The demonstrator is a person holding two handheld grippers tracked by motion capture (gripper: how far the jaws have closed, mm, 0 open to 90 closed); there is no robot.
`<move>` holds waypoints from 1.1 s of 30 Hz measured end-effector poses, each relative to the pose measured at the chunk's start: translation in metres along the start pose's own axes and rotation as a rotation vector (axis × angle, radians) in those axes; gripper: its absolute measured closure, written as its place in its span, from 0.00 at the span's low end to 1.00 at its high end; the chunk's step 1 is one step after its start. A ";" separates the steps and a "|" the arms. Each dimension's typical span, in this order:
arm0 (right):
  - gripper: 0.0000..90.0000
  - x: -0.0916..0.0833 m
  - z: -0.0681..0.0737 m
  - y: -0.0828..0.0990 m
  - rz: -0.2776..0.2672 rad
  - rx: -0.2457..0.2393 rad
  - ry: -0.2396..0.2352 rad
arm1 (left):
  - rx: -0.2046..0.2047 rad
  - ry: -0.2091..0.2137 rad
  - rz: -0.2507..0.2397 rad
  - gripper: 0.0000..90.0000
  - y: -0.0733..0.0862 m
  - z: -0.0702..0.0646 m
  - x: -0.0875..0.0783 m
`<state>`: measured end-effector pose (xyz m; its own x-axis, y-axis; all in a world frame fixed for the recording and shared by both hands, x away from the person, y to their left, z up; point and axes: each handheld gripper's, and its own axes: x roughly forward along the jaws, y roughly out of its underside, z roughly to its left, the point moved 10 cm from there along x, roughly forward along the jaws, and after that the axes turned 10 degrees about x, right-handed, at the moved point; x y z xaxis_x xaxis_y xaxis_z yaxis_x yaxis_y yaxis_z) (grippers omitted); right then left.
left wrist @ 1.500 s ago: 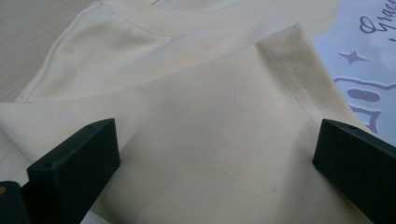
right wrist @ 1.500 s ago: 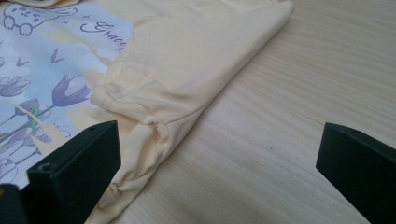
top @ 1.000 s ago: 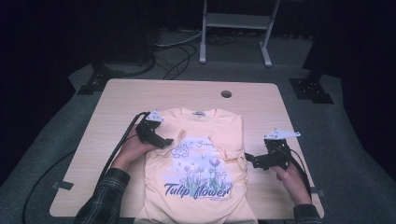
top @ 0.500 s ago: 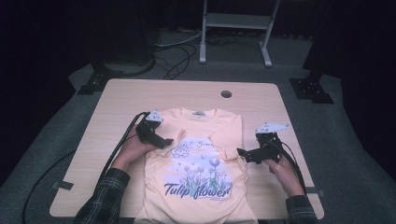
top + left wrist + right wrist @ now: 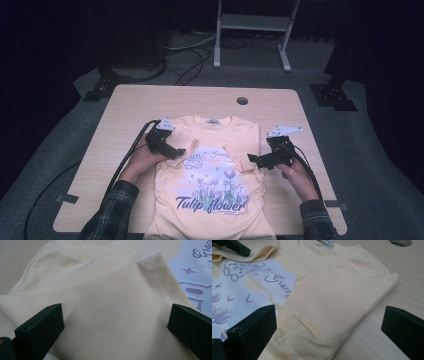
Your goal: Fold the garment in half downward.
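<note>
The yellow T-shirt [image 5: 212, 175] is lying flat near the front edge of the worktop [image 5: 130, 105]. The left claw [image 5: 181, 153] and right claw [image 5: 252, 160] are staying wide open over its folded sleeves, gripping nothing.

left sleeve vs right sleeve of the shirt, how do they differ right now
The left sleeve lies flat, folded in over the shirt, its hem reaching the bunny print. The right sleeve is puffed and rumpled, its fold bulging toward the table edge side. Both are pale yellow, with an open hand-held gripper over each.
</note>
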<state>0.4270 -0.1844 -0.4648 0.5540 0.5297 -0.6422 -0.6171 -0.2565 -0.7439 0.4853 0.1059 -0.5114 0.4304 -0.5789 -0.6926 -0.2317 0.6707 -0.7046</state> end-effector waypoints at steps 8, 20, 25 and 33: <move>0.00 0.008 0.003 -0.014 0.005 -0.013 -0.009 | -0.002 0.000 0.000 0.00 0.000 0.000 0.000; 0.00 0.030 -0.001 -0.028 0.026 -0.011 -0.011 | -0.002 -0.001 0.000 0.00 0.000 0.000 0.000; 0.00 0.038 -0.005 -0.031 0.036 -0.013 -0.007 | -0.004 -0.001 0.000 0.00 0.000 0.000 0.000; 0.00 0.055 -0.006 -0.027 0.074 -0.024 -0.008 | -0.005 -0.001 -0.001 0.00 0.000 0.000 0.000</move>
<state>0.4773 -0.1533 -0.4813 0.5028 0.5150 -0.6942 -0.6426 -0.3144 -0.6987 0.4851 0.1056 -0.5115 0.4315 -0.5793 -0.6915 -0.2356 0.6676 -0.7062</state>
